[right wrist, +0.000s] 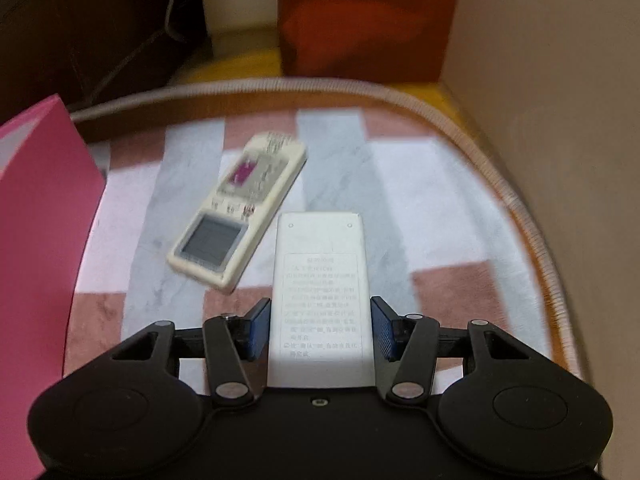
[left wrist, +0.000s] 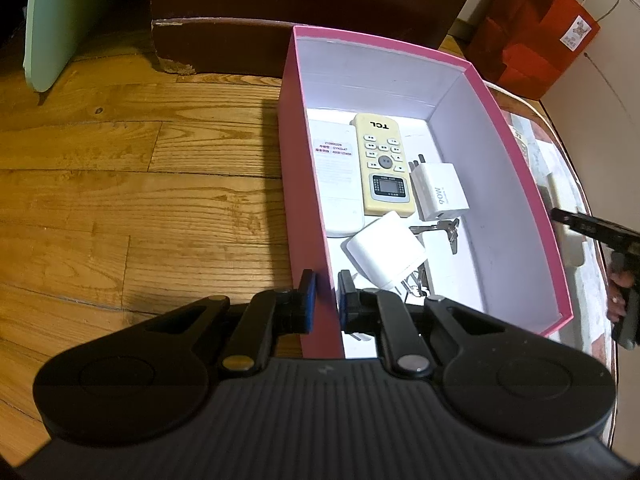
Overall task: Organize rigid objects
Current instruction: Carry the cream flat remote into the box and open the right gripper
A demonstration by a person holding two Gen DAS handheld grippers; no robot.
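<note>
My right gripper holds a white remote, back face up, printed text legible. The pads stand against its long edges, so I judge it gripped; the view is blurred and I cannot confirm firm contact on both sides. Its long axis runs straight ahead along my fingers.

My left gripper is clamped on the near wall of the pink box, one finger outside, one inside, steadying it.

The relation that governs the next move: the box lies to the left of my right gripper, its pink wall at that view's left edge. The right hand is the carrying hand and must travel left.

Ahead and left of the held remote, a cream remote lies on the striped mat, angled away, not yet boxed.

Further off, inside the box: a yellow TCL remote, a white remote beside it, two white chargers and keys.
</note>
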